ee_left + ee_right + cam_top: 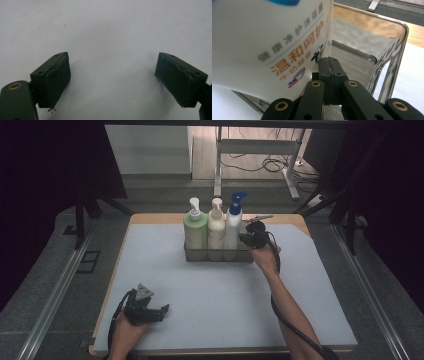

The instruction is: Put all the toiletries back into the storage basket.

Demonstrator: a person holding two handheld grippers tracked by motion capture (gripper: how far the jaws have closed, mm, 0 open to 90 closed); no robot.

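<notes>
Left tongs [159, 310] sit at the near left of the worktop [220, 290], held low in the person's left hand [125, 330]. Jaws stand wide apart, nothing between them; the left gripper view shows only bare grey mat under the 2 pads [58, 80].

Right tongs [248, 239] are farther off, right of centre, at the right end of a metal rack [218, 254]. The right hand [265, 257] holds them, forearm running in from the near right corner. In the right gripper view the 2 pads [330, 71] are pressed together, face to face, nothing caught between them. Their tips lie just beside the white bottle [269, 42] and over the rack's open right end [397, 50]; whether they touch the bottle, I cannot tell.

The rack stands toward the far middle of the worktop and carries 3 pump bottles upright in a row: green bottle [195, 231] at left, cream bottle [216, 230] in the middle, white bottle with the blue pump at right. The 3 stand shoulder to shoulder. The space in the rack right of the white bottle holds no bottle.

Cables trail from both tongs toward the near edge.
</notes>
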